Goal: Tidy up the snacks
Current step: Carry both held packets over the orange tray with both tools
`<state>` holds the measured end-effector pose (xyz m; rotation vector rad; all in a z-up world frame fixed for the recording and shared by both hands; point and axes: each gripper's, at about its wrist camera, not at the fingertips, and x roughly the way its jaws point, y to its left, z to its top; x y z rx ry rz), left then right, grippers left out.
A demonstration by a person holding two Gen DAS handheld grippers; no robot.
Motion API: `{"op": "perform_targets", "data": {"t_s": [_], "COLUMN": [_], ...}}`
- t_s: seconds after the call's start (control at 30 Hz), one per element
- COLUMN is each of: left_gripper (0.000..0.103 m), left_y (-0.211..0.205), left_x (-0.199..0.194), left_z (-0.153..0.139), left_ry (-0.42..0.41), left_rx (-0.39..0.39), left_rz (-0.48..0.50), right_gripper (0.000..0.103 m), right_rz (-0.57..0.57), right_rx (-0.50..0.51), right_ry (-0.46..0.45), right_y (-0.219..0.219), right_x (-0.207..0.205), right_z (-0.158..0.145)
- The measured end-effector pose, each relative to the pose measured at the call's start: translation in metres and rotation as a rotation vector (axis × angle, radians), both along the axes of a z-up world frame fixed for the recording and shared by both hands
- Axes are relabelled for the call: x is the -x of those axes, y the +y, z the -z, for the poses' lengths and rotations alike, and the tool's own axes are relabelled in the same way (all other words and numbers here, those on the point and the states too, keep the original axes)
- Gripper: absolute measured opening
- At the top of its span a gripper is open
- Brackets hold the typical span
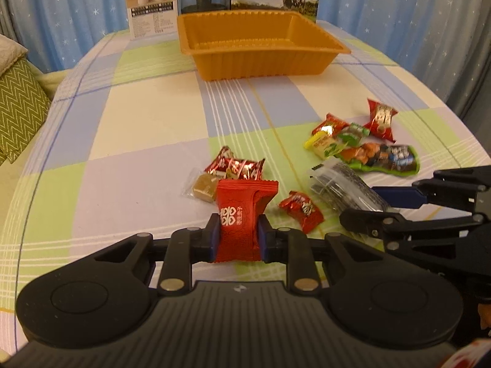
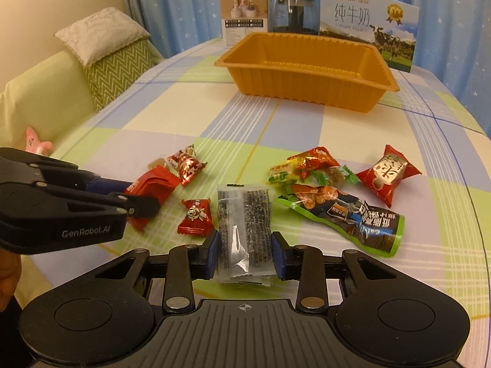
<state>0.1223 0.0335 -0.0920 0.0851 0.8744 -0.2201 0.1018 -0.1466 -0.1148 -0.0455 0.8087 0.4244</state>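
Note:
My left gripper [image 1: 238, 234] is shut on a plain red snack packet [image 1: 242, 214] with white characters, held just above the checked tablecloth; the same packet shows in the right wrist view [image 2: 150, 188]. My right gripper [image 2: 245, 251] is shut on a clear packet of dark seaweed [image 2: 244, 224], which also shows in the left wrist view [image 1: 346, 188]. An empty orange plastic tray [image 1: 260, 58] stands at the far middle of the table and also shows in the right wrist view [image 2: 307, 70]. Several loose wrapped snacks lie between the grippers and the tray.
Small red candies [image 1: 302, 210] [image 1: 236, 165], a caramel in clear wrap [image 1: 204, 187], a green nut pouch [image 2: 346, 214] and a red date packet [image 2: 388, 173] lie on the cloth. A milk carton [image 2: 368, 21], a glass kettle [image 2: 294, 13] and a box [image 2: 245, 12] stand behind the tray. A cushioned sofa [image 2: 107, 58] is at left.

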Motion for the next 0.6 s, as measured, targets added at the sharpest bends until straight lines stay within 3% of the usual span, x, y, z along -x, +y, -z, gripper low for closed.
{"op": "perform_targets", "data": {"t_s": [0.3,0.6], "left_gripper": [0.022,0.022], "left_y": [-0.002,-0.018], "left_x": [0.005,-0.043], "left_z": [-0.035,-0.082], "left_ry": [-0.058,-0.143], "left_rx": [0.043,0.081], "left_rz": [-0.024,-0.014], "right_gripper": [0.036,0.036], "right_rz": [0.024,0.084], "right_rx": [-0.052,-0.067], "right_ry": [-0.086,-0.178], "right_y": [-0.013,-0.035], "right_x": [0.009,-0.040], "right_z": [-0.037,-0.081]}}
